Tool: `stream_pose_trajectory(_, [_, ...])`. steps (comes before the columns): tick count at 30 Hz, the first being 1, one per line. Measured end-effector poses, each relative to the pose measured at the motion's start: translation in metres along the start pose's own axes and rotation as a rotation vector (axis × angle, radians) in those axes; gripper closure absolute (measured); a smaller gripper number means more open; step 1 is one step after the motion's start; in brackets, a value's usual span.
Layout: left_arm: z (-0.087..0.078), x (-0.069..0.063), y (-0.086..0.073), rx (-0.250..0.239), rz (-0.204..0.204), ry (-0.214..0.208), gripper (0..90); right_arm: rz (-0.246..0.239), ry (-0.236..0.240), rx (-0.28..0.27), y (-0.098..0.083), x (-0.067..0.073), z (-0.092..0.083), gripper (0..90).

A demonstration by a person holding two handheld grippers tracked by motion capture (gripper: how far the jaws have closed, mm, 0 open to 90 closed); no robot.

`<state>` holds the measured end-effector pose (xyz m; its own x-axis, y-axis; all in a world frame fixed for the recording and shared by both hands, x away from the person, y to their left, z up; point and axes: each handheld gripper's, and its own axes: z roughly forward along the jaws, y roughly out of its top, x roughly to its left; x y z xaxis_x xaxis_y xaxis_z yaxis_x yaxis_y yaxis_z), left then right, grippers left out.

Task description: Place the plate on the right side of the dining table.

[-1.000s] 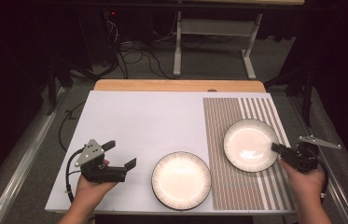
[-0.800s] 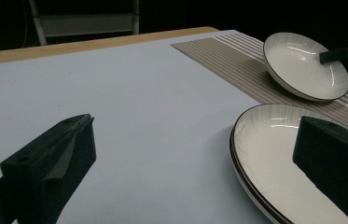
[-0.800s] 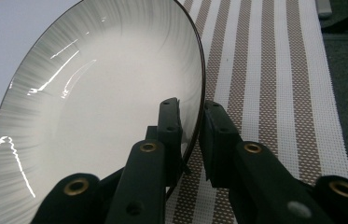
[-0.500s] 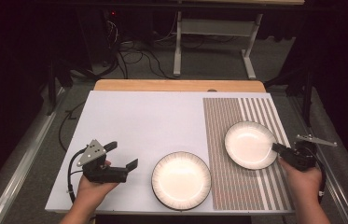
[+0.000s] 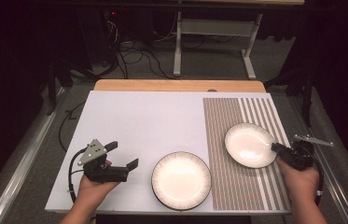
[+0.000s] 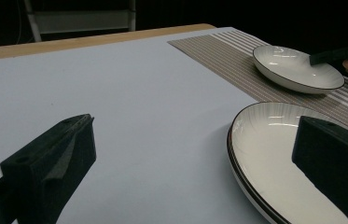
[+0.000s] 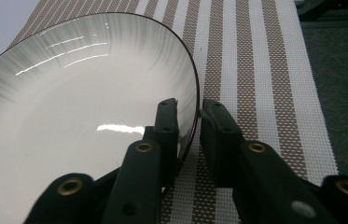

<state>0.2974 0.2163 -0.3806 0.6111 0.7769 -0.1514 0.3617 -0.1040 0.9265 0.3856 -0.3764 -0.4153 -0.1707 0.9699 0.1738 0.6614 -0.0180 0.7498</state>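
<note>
A large white plate (image 5: 181,179) with a dark rim lies near the front edge of the white table top (image 5: 139,121). My left gripper (image 5: 124,155) hovers just left of it, open and empty; in the left gripper view its jaws (image 6: 195,130) frame the large plate's (image 6: 279,163) left edge. A smaller deep plate (image 5: 248,144) rests on the striped mat (image 5: 237,186). My right gripper (image 5: 274,147) is shut on its right rim, one jaw inside the plate (image 7: 78,116) and one outside (image 7: 189,105).
The striped mat (image 7: 255,56) covers the table's right part up to its right edge. A wooden strip (image 5: 176,85) runs along the far edge. Beyond the table are a dark floor, cables and a desk frame (image 5: 209,28).
The left gripper has drifted slightly toward the large plate. The right gripper stays at the small plate's rim, and the plate has barely shifted.
</note>
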Motion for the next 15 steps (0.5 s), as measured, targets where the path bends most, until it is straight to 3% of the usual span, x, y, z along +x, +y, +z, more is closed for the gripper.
stream_pose_trajectory(10, [-0.0017, 0.0047, -0.0005, -0.002, -0.008, 0.015, 0.3, -0.022, 0.018, -0.043, 0.001, 0.0004, -0.0023, 56.5])
stream_pose_trajectory(15, [-0.0014, 0.006, -0.0007, -0.002, -0.013, 0.019, 0.3, -0.067, 0.036, -0.086, 0.0028, 0.0065, -0.0094, 51.9])
